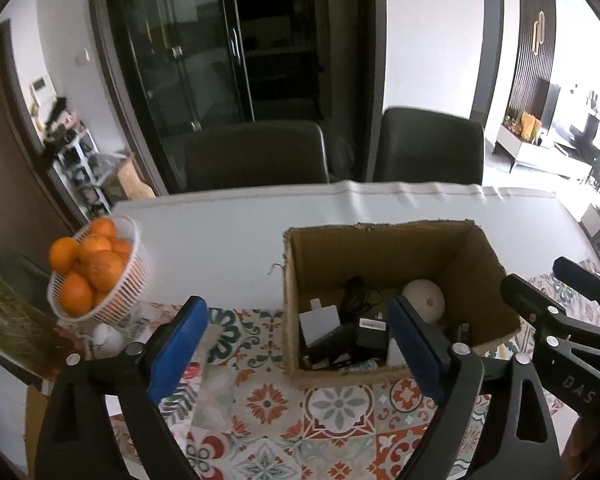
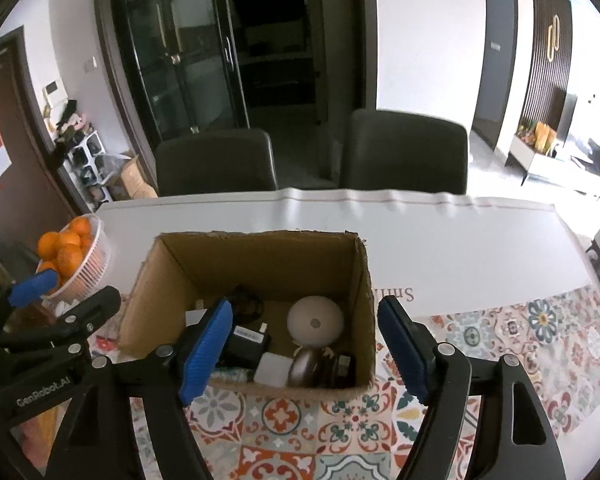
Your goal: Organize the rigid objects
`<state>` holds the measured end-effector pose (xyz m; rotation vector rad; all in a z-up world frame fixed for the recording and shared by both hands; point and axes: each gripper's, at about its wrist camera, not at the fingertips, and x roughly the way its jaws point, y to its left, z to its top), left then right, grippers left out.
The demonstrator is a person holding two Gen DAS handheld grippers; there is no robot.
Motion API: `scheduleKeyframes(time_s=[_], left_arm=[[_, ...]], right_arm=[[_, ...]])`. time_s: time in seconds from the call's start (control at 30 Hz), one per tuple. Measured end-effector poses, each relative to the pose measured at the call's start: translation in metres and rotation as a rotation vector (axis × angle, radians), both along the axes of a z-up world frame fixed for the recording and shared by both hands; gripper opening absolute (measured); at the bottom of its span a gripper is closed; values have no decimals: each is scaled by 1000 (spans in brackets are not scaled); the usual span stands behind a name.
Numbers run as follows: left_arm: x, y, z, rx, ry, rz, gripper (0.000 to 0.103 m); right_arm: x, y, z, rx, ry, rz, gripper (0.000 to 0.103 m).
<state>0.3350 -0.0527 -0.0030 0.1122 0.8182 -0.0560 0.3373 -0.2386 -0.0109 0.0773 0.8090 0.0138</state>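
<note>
An open cardboard box [image 1: 488, 276] [image 2: 160, 300] stands on the patterned cloth. Inside lie a white round device [image 1: 424, 300] [image 2: 315, 322], a black adapter [image 1: 370, 334] [image 2: 246, 344], a black cable [image 1: 358, 294], a white square charger [image 2: 272, 368], a white card [image 1: 318, 322] and a brown mouse [image 2: 305, 368]. My left gripper [image 1: 296, 350] is open and empty, just in front of the box's near left corner. My right gripper [image 2: 306, 348] is open and empty, its fingers straddling the box's near wall.
A white basket of oranges [image 1: 134, 276] [image 2: 94, 264] stands at the left, with a small white object [image 1: 108, 338] before it. A patterned cloth [image 1: 268, 408] [image 2: 500, 344] covers the near table; a white sheet [image 2: 440, 248] covers the far part. Two dark chairs [image 1: 256, 156] [image 2: 406, 152] stand behind.
</note>
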Motion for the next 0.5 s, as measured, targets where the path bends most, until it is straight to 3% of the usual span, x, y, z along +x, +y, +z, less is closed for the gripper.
scheduleKeyframes(time_s=[0.27, 0.5], left_arm=[[-54, 12, 28, 13, -117, 37, 103], [-98, 17, 48, 28, -211, 51, 103]], right_arm=[[-57, 10, 31, -80, -127, -48, 89], [-103, 16, 50, -109, -213, -92, 94]])
